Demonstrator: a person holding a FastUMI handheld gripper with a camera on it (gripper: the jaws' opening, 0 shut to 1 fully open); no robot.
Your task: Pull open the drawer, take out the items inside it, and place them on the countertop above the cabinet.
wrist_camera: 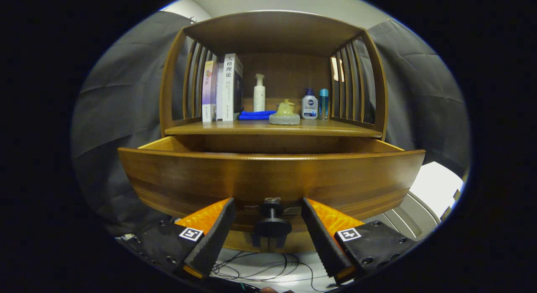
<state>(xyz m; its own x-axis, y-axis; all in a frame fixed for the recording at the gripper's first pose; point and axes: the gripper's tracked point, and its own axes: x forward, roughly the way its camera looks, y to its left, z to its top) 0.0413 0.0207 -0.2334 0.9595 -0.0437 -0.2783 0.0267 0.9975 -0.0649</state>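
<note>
A wooden drawer (268,175) stands pulled out from under the cabinet's countertop (272,128). Its front panel faces me and hides what lies inside. A dark round knob (272,226) sticks out from the middle of the drawer front. My gripper (267,209) is open, one finger on each side of the knob, with a clear gap to it on both sides. The fingertips (228,207) reach almost to the drawer front.
On the countertop stand two books (222,89), a white pump bottle (259,93), a folded blue cloth (256,115), a yellow-green scrubber (285,113) and two small bottles (314,104). Slatted side walls and a top shelf enclose it. Cables (260,268) lie below the drawer.
</note>
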